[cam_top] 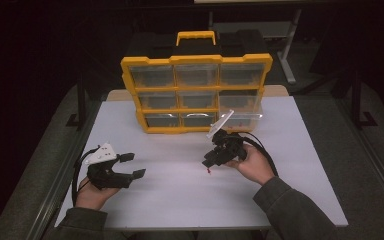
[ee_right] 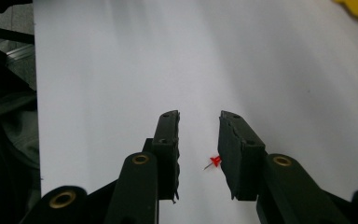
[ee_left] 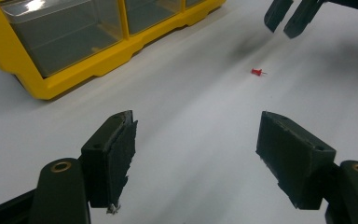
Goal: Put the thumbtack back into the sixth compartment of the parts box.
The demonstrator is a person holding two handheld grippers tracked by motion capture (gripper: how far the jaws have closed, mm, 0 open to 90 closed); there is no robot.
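Near my edge of the worktop (cam_top: pixel 190 200), toward its left corner, I hold the left hand-held gripper (cam_top: pixel 132 165) low over the surface, its jaws spread wide apart with nothing between them; further in, right of centre, my right hand-held gripper (cam_top: pixel 209 161) points down at the red pushpin (cam_top: pixel 209 171), which lies on its side on the bare white surface; in the right gripper view the pushpin (ee_right: pixel 213 162) sits between the jaws, close against the right-hand one, with the jaws partly apart and not pressing on it; along the far edge stands the yellow drawer organiser (cam_top: pixel 196 92), upright, with clear drawers.
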